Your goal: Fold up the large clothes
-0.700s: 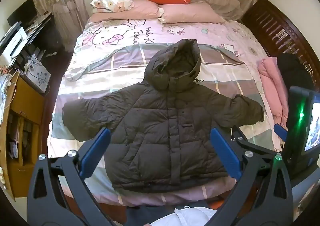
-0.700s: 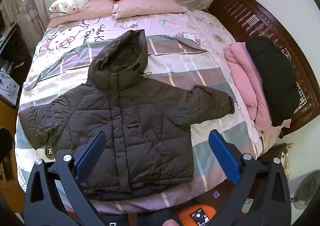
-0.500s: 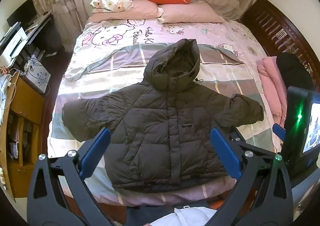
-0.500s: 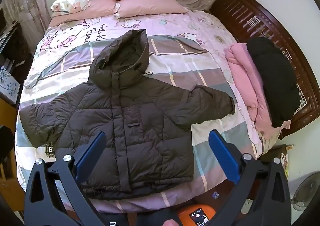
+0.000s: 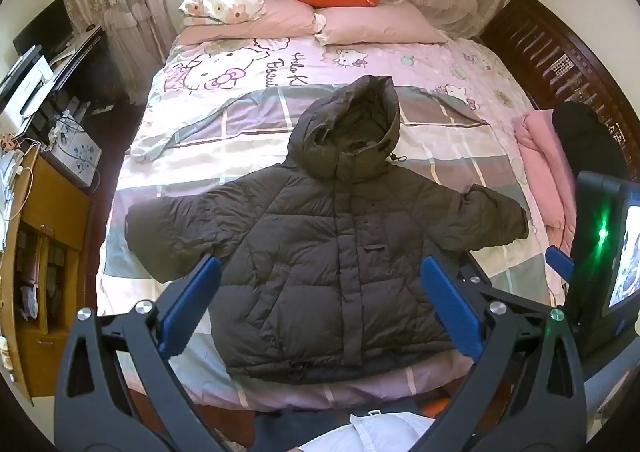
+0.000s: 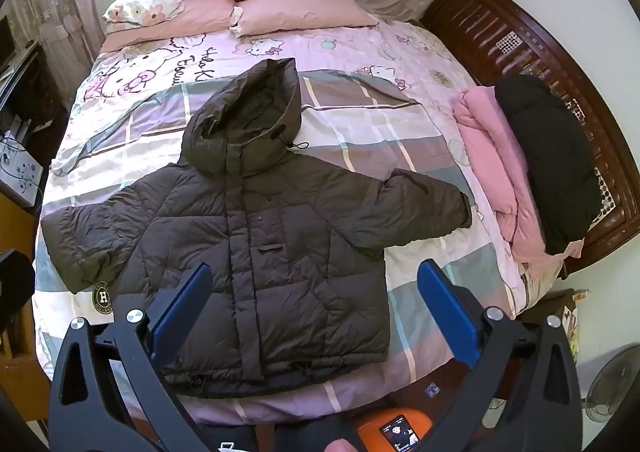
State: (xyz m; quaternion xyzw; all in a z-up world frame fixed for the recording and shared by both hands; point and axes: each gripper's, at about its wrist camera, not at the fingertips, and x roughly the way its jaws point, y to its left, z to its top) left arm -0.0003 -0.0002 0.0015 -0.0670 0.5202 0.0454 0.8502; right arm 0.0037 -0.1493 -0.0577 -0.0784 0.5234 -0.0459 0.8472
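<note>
Dark olive puffer jacket [image 5: 336, 252] lay flat, front up, on the checked bedspread [image 5: 460, 155], hood toward the pillows, hem at the near edge, sleeves spread left and right. Both the left gripper [image 5: 320, 304] and right gripper [image 6: 312, 304] hung above and short of the hem, tilted down at it, jaws spread wide, nothing in them. I'd guess each grabs the sleeve on its own side.

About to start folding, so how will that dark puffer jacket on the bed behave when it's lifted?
The jacket looks quilted and puffy, so probably light for its bulk and floppy, sleeves and hood drooping. Its sheeny shell may slip, and folds will likely spring back open.
</note>
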